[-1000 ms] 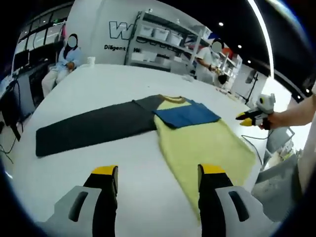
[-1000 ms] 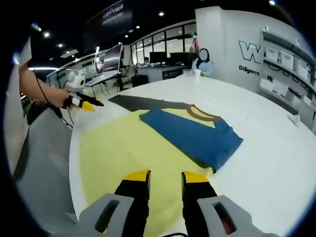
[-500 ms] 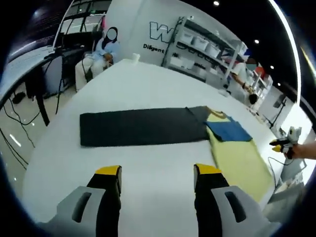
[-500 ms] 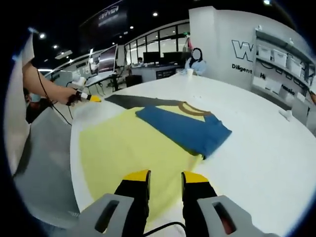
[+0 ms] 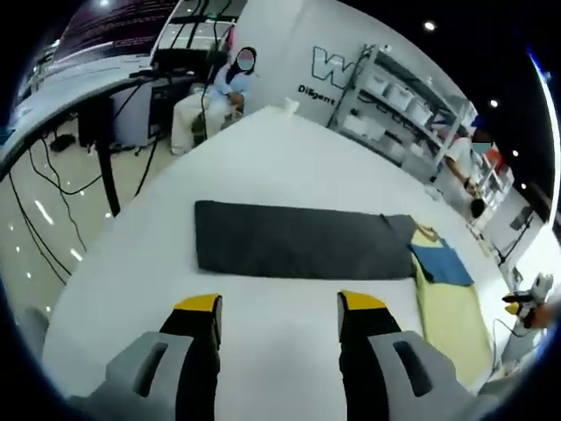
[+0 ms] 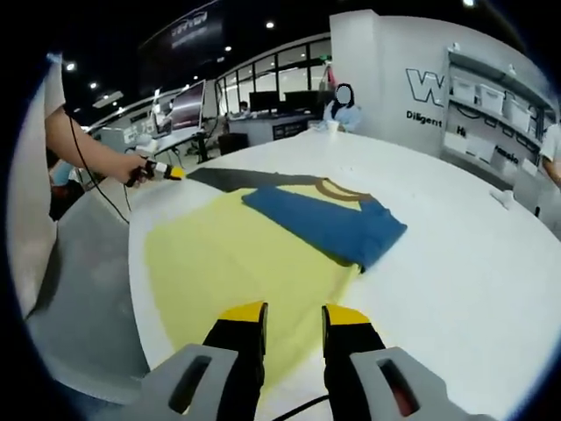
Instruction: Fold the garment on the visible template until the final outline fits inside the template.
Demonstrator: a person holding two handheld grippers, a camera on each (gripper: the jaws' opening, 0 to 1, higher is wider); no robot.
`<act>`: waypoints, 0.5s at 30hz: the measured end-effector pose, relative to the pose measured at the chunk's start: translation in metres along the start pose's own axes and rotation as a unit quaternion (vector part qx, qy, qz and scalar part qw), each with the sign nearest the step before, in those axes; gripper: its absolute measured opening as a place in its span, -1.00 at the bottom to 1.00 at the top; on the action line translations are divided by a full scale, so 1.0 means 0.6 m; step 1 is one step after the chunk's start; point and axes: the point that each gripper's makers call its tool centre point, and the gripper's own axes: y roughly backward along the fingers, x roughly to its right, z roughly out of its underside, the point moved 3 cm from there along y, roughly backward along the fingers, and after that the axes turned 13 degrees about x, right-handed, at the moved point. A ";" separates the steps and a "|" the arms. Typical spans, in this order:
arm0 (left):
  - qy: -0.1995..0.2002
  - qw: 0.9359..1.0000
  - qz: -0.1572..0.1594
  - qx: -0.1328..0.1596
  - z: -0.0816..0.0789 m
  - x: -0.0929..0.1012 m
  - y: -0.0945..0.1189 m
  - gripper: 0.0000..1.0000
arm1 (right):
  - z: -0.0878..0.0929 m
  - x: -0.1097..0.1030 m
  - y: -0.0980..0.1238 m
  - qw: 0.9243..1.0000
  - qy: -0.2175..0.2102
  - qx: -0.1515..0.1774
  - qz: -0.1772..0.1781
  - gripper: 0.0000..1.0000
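Yellow cloth spreads across the near part of the white table (image 6: 473, 254) in the right gripper view: the shirt (image 6: 228, 263) lies flat, its brown-edged collar (image 6: 337, 189) at the far end and a blue sleeve (image 6: 329, 228) folded over onto the yellow body. Beyond the collar, the dark mat (image 6: 232, 178) that serves as the template stretches away; the shirt's far end meets it, though whether it overlaps cannot be told.

The right gripper (image 6: 294, 314) hovers above the shirt's near hem, its yellow-tipped jaws only a narrow gap apart and holding nothing. At the far left of this view the person's hand holds the left gripper (image 6: 162, 172) near the table's edge beside the mat.

In the left gripper view the mat (image 5: 298, 251) lies lengthwise across the table (image 5: 263, 158), with the shirt (image 5: 447, 298) at its right end. The left gripper (image 5: 279, 305) has its jaws spread wide and empty above bare tabletop, just short of the mat. A seated person (image 5: 219, 96) is at the table's far end, with shelves (image 5: 403, 96) along the wall.
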 end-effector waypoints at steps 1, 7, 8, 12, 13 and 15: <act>0.004 1.000 -0.002 -0.002 0.001 -0.002 -0.004 -0.02 | 0.000 -0.001 0.001 1.000 0.000 0.000 0.000 -0.62; 0.033 0.999 -0.021 0.015 -0.010 -0.004 -0.019 -0.16 | 0.000 -0.007 0.004 1.000 -0.001 -0.002 0.002 -0.62; 0.036 0.999 -0.026 0.017 -0.012 -0.004 -0.017 -0.17 | -0.001 -0.007 0.005 1.000 -0.003 -0.002 0.002 -0.62; 0.044 0.998 -0.042 0.020 -0.019 -0.006 -0.020 -0.25 | -0.002 -0.008 0.005 1.000 -0.002 -0.002 0.002 -0.63; 0.047 0.998 -0.047 0.022 -0.020 -0.007 -0.021 -0.26 | -0.002 -0.007 0.005 1.000 -0.002 -0.003 0.003 -0.63; 0.057 0.996 -0.055 0.027 -0.024 -0.008 -0.024 -0.29 | -0.002 -0.005 0.004 1.000 -0.001 -0.002 0.004 -0.63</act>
